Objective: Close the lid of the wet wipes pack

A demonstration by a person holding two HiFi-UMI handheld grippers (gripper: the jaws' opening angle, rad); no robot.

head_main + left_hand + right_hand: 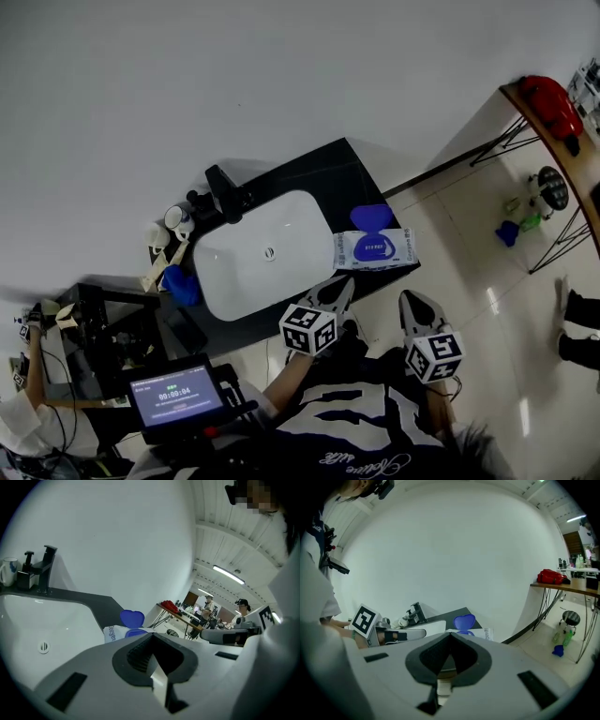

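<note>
The wet wipes pack (375, 248) lies on the right end of the black counter (328, 173), beside the white basin (258, 248). Its blue lid (371, 217) stands open, hinged up toward the wall. The left gripper (342, 284) hovers just in front of the pack, jaws together and empty. The right gripper (410, 298) hangs off the counter's front right corner, also shut on nothing. In the left gripper view the pack (117, 632) and its raised lid (132, 618) show just beyond the joined jaws. In the right gripper view the lid (464, 621) and pack (482, 633) lie ahead.
A black faucet (225, 194) and cups (178, 220) stand behind the basin, a blue cloth (181, 286) at its left. A screen (175, 394) sits at lower left. A wooden table with a red bag (553, 103) stands to the right over tiled floor.
</note>
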